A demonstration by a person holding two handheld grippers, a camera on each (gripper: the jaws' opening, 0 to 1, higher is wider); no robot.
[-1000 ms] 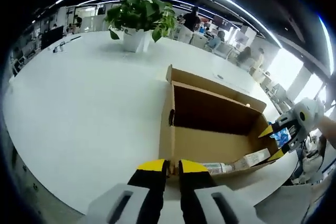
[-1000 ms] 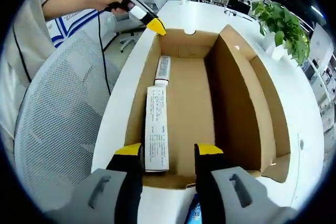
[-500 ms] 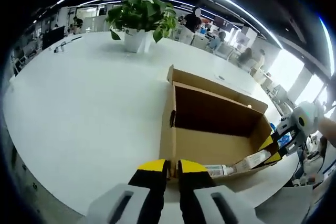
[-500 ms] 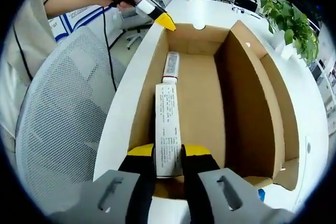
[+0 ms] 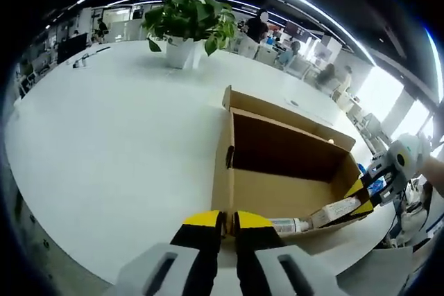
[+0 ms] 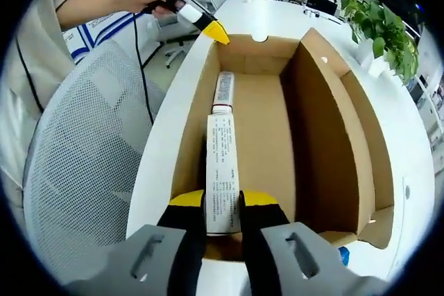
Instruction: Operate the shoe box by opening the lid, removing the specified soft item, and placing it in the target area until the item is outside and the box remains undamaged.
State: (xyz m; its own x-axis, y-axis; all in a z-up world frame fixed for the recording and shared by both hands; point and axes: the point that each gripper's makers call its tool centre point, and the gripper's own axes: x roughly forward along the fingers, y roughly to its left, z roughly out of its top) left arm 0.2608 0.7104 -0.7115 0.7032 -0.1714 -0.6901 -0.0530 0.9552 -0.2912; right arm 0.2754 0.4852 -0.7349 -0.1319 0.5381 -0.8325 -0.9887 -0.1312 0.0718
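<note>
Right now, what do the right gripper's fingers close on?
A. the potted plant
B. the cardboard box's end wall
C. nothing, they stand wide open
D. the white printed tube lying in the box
D: the right gripper has its yellow-tipped fingers pressed against both sides of the white tube inside the cardboard box.

**Two views from opposite ends of the box**

The left gripper view sits close at one end of the open shoe box [image 5: 277, 164], facing across the white table [image 5: 118, 143]. The right gripper view looks down its length from the far end. Both share the box interior.
</note>
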